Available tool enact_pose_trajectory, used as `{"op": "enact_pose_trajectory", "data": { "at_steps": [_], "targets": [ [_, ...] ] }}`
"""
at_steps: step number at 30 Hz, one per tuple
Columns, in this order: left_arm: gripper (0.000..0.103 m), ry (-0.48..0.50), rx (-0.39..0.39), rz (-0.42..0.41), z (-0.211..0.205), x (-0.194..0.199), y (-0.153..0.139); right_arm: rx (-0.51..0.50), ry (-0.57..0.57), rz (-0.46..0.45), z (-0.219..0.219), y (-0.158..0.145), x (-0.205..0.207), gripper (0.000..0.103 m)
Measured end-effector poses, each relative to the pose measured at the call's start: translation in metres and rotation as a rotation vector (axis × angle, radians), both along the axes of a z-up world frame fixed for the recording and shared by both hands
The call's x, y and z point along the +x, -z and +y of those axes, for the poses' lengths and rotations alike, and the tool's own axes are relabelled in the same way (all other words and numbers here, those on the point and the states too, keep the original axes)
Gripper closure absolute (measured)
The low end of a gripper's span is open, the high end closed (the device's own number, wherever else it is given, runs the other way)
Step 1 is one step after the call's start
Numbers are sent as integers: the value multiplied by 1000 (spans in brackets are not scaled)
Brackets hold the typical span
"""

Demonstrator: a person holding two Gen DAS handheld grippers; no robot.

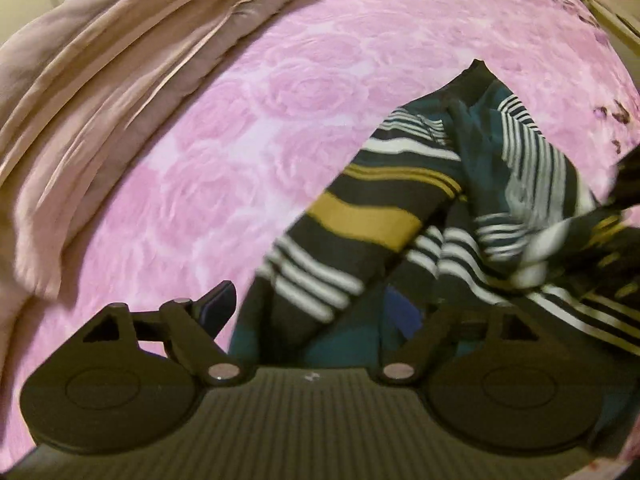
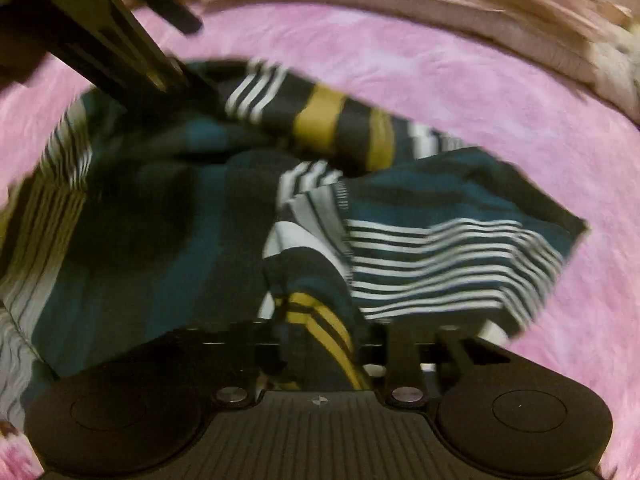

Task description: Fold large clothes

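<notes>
Below, both claws are working a striped shirt [image 1: 380, 216] bunched on the pink bedspread [image 1: 224, 128]. L claw [image 1: 312, 312] is gaping wide w/ cloth between its jaws, ungripped; R claw [image 2: 316, 344] is pinching a yellow-striped fold, prob. to lift & spread it.

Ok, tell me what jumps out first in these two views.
A crumpled striped garment in teal, black, white and mustard lies on the pink rose-patterned bedspread. Folded beige bedding runs along the bed's far edge. The right gripper is closed on the garment's fabric.
</notes>
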State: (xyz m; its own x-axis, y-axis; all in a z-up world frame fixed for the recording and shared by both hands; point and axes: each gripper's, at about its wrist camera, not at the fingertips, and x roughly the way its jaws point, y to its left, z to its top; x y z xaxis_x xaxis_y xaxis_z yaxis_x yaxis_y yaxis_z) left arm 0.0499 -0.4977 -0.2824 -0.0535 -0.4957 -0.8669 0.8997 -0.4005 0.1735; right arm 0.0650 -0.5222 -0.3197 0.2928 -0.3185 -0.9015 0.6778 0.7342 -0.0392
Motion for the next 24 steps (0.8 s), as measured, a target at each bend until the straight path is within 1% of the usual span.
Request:
{"op": "enact_pose_trajectory", "data": {
  "at_steps": [2,4,6,8,10,11,13,15,16,17,18,19,20,21,22,24],
  "targets": [
    [24,27,27,10,-22,-1,7,-15,74,-37,-1,-24,-33,92],
    [24,65,67,-3,-41,-5,15,-54,137,-40,-1,-43,-64,92],
    [24,108,107,-25,-58,-13,25,-87,230,-26,-6,-56,-102,93],
    [24,142,141,-22,-70,-19,32,-85,323,-27,-12,-60,-137,93],
    [25,157,177,-16,-79,-24,41,-79,385,-26,-12,-59,-162,93],
    [26,156,197,-13,-83,-24,46,-78,410,-27,-11,-57,-172,93],
    [27,148,232,3,-88,-24,53,-63,494,-47,-8,-53,-194,93],
    [30,138,265,23,-90,-23,58,-30,597,-73,-7,-47,-215,94],
    [39,136,278,39,-90,-23,60,-17,627,-80,-7,-47,-220,94],
    [57,144,289,56,-89,-24,60,-7,649,-82,-5,-45,-228,94],
    [67,165,297,70,-88,-28,59,-1,658,-82,-5,-46,-231,94],
    [82,190,292,67,-84,-32,57,3,665,-82,-4,-48,-232,94],
    [95,216,263,30,-78,-39,53,5,669,-83,-3,-50,-236,94],
    [99,230,240,2,-73,-44,50,5,675,-86,-3,-54,-236,94],
    [99,226,220,-4,-70,-45,45,1,681,-90,-2,-60,-236,94],
    [100,182,181,15,-65,-41,30,-15,685,-101,-6,-67,-235,94]
  ]
}}
